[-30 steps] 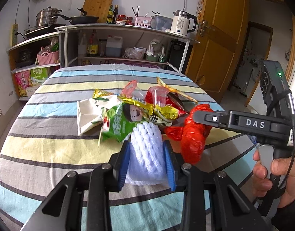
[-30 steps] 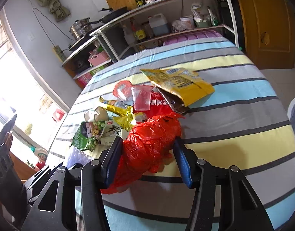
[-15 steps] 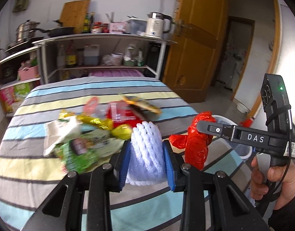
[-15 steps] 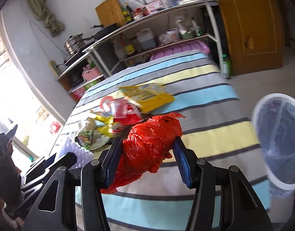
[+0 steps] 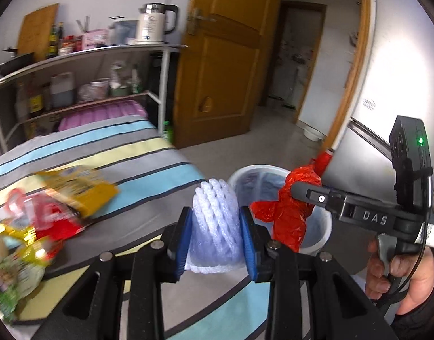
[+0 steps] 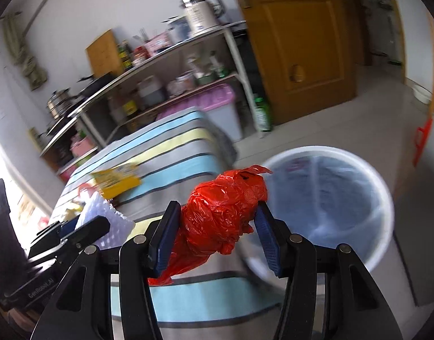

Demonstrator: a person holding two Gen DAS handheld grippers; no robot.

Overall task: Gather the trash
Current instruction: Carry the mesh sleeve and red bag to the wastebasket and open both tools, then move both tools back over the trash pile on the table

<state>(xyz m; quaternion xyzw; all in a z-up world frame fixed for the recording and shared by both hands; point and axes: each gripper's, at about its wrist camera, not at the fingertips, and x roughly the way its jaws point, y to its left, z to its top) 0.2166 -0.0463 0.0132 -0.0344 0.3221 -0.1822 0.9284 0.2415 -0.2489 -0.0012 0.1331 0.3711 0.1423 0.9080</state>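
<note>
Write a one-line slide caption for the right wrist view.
Right gripper carries a crumpled red plastic bag toward the lined white bin beside the striped table.

your left gripper (image 5: pixel 217 238) reached forward from the six o'clock edge of its own view, both blue pads (image 5: pixel 183 240) pressed in against a load, its black arms splayed toward five and seven o'clock. in the right wrist view it showed at eight o'clock, side-on. your right gripper (image 6: pixel 214 236) pointed to twelve o'clock, its pads (image 6: pixel 266 240) clamped on a load, tilted slightly. from the left wrist view it lay at three o'clock, level, and your right hand (image 5: pixel 398 277) wrapped its grip at four o'clock, a finger on the trigger.
</note>
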